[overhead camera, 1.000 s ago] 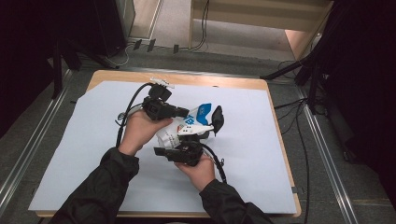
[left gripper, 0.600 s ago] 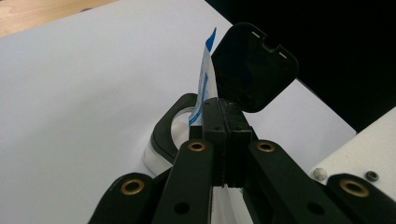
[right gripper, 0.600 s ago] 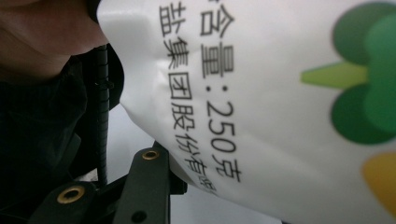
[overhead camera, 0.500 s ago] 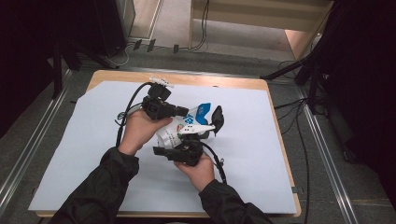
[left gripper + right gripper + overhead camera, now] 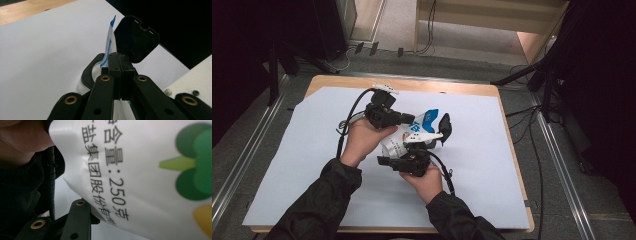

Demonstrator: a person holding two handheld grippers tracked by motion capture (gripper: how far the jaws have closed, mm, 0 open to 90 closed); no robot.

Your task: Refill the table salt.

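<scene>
A white and blue pouch (image 5: 414, 132) with printed text and green shapes hangs between the two grippers over the middle of the table. My left gripper (image 5: 404, 120) is shut on the pouch's thin upper edge (image 5: 108, 45), its jaws pressed flat together (image 5: 119, 57). Just beyond them sits a clear jar with a black rim (image 5: 87, 72) and its black flip lid (image 5: 136, 40) standing open (image 5: 444, 127). My right gripper (image 5: 406, 160) holds the lower part of the pouch (image 5: 140, 170). One black finger (image 5: 78, 220) shows at the pouch's edge; the other is hidden behind it.
A white sheet (image 5: 492, 165) covers the wooden table (image 5: 437, 86). Black cables trail from both grippers (image 5: 349, 117). Metal rails (image 5: 562, 165) run along the floor on either side, and dark stands and cords lie beyond the far edge.
</scene>
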